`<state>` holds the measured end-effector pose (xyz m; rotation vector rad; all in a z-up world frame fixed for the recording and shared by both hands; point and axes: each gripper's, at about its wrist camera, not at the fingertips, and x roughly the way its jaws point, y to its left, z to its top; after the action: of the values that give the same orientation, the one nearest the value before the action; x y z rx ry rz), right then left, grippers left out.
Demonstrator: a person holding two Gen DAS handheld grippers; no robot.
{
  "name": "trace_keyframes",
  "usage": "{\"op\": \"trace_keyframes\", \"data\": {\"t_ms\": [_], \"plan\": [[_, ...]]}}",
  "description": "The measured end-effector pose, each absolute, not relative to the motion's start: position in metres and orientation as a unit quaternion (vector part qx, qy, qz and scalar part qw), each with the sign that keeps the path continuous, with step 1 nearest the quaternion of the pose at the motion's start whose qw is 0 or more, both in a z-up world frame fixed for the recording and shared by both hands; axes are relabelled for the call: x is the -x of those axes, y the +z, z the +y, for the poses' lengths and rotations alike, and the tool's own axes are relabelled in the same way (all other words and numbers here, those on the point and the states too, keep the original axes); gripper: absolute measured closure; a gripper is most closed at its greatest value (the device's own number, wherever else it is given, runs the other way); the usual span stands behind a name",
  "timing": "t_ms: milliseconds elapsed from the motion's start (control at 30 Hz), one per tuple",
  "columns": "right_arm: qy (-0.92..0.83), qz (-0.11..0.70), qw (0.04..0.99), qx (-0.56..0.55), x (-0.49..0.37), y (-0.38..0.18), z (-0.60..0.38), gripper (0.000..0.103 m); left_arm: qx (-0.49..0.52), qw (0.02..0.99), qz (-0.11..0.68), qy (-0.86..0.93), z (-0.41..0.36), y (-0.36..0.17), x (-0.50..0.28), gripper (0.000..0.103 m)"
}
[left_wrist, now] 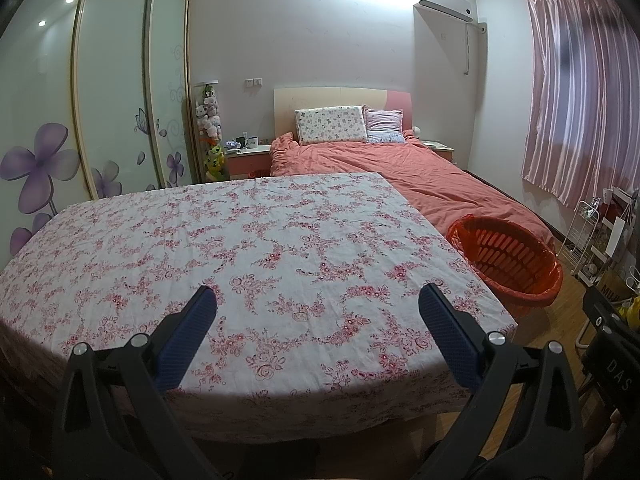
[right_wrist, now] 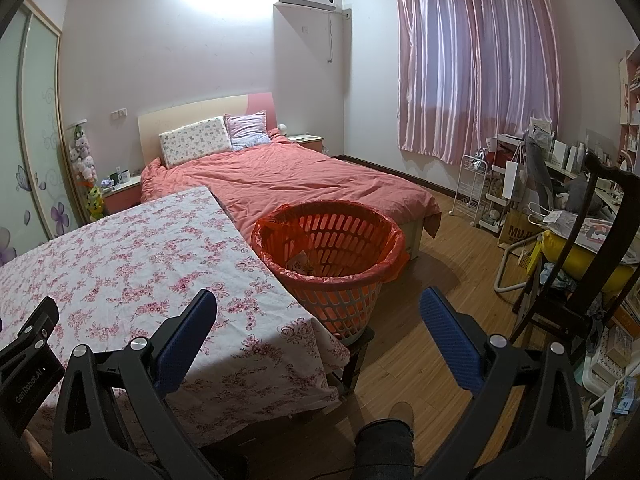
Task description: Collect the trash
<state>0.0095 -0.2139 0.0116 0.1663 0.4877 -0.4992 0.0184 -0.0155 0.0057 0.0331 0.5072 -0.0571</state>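
The left gripper hangs over the near part of the table, jaws spread wide with nothing between them. The floral cloth ahead of the jaws is bare from edge to edge. Past the right jaw, off the table's right edge, stands the basket, lined with a red bag. Beyond the table's far edge lies the bed, and left of the left jaw the wardrobe closes that side.

The right gripper is likewise wide open and empty. Its left jaw sits over the table's right corner, its right jaw over wood floor. Straight ahead between the jaws is the basket, just beside the table edge and seeming to rest on a dark stool; a few scraps of trash lie at the bottom of its liner. The floor right of the basket is open up to the curtain wall. Farther right of the right jaw the way is crowded: a dark chair, a white rack and a paper bag lettered "MUJI". Below the jaws, a person's leg shows.

The left gripper's body in the right view reads "GenRobot.AI"; the right gripper's body in the left view reads "DAS".
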Motion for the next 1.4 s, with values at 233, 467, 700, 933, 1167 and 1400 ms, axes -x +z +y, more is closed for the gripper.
{"op": "trace_keyframes", "data": {"t_ms": [233, 467, 700, 933, 1167, 1400], "plan": [[-0.244, 0.238, 0.936, -0.081, -0.0094, 0.0115, -0.2137, 0.002, -0.015, 0.967, 0.251, -0.028, -0.0156, 0.0058, -0.0183, 0.004], [-0.244, 0.238, 0.936, -0.081, -0.0092, 0.0114, -0.2136, 0.002, -0.015, 0.967, 0.252, -0.028, -0.0155, 0.0052, -0.0177, 0.004], [-0.244, 0.238, 0.936, -0.081, -0.0091, 0.0112, -0.2134, 0.002, -0.015, 0.967, 0.252, -0.028, -0.0152, 0.0054, -0.0183, 0.004], [-0.244, 0.238, 0.936, -0.081, -0.0090, 0.0110, -0.2132, 0.002, -0.013, 0.967, 0.254, -0.027, -0.0164, 0.0028, -0.0167, 0.004], [-0.244, 0.238, 0.936, -0.082, -0.0089, 0.0110, -0.2128, 0.002, -0.015, 0.967, 0.254, -0.027, -0.0152, 0.0032, -0.0178, 0.004], [-0.244, 0.238, 0.936, -0.082, -0.0090, 0.0111, -0.2124, 0.002, -0.015, 0.967, 0.255, -0.027, -0.0155, 0.0031, -0.0175, 0.004]]}}
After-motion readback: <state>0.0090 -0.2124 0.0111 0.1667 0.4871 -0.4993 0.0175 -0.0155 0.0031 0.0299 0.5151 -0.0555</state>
